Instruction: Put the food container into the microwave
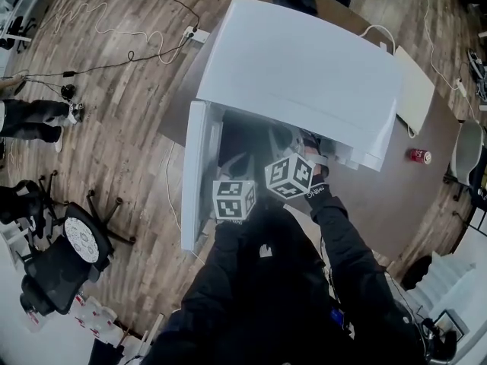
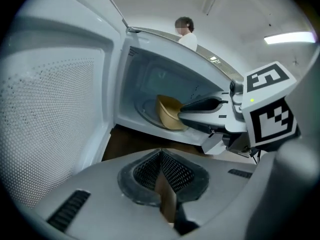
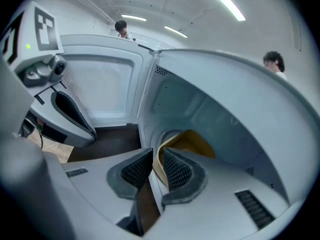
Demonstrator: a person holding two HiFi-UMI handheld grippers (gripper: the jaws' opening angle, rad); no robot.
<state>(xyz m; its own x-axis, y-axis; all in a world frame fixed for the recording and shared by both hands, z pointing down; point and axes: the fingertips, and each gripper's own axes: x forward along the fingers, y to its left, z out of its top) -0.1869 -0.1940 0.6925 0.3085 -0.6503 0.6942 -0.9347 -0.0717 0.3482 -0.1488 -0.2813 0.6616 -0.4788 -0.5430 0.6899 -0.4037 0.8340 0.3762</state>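
- Two hand-held grippers, grey moulded plastic with dark ribbed rubber pads. Each carries a black-and-white marker cube and is held by a black-sleeved arm.
- Left gripper (image 2: 161,170): pads pressed flat together. It hangs outside the microwave (image 1: 304,67), just before the open front.
- Right gripper (image 3: 152,170): reaches into the cavity, pads clamped on the thin wall of the food container (image 3: 192,141).
- Food container: tan, thin-walled and rounded like a bowl. It sits tilted inside the microwave, over the round turntable (image 2: 146,110).
- Microwave: white, boxy, smooth-sided, standing on a brown table (image 1: 396,196).
- Door (image 1: 199,173): swung wide to the left, with a fine dotted mesh on its inner face.
- Red can (image 1: 418,156): lies on the table, well apart to the right of the microwave.
- Floor: wood planks with loose cables. An office chair (image 1: 72,253) stands well off to the left.
- Head view: the microwave's top and the marker cubes cover the cavity, so the container does not show.
- Left gripper view: shows the right gripper side-on, with its dark fingers at the container's rim.
- Right gripper view: shows the left gripper beside the door, outside the cavity.
- Clearances: the right gripper passes just above the cavity's lower front edge. The curved inner wall is close on its right, and there is open room on the door side.
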